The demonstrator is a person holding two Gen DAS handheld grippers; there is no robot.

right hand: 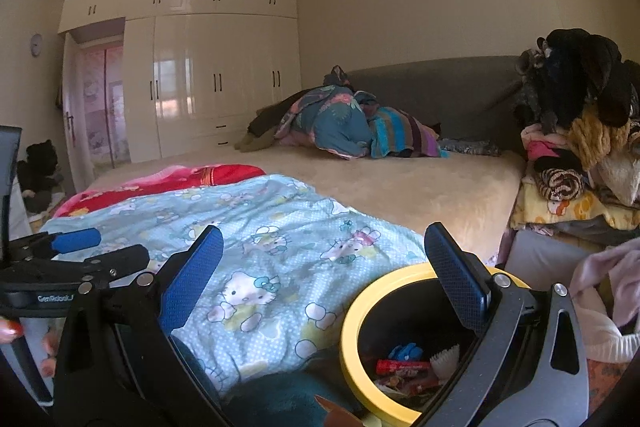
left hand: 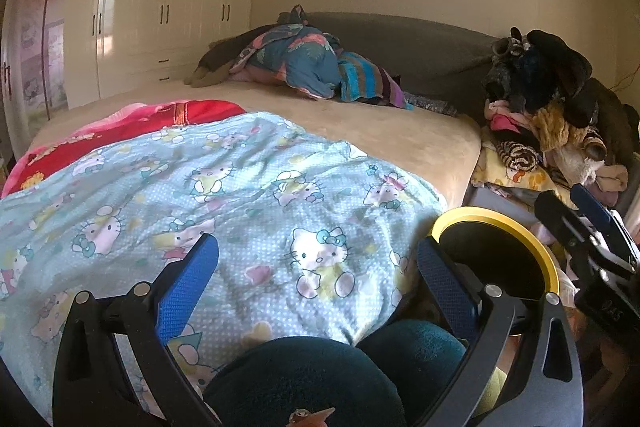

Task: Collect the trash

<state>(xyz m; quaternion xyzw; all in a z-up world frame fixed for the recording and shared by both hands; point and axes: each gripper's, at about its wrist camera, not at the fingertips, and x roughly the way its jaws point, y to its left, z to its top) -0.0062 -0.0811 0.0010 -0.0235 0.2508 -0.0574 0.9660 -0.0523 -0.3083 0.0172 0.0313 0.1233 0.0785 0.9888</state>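
Both my grippers, left [left hand: 318,283] and right [right hand: 324,269], hang over the bed [right hand: 400,183] with jaws wide apart, holding nothing. The bin [right hand: 348,339] stands upright beside the bed, mouth up, just under my right jaws; wrappers [right hand: 404,367] already lie inside, long axis roughly level. No loose trash shows on the quilt [right hand: 280,267]. I judge this a search step: next, scan for more.
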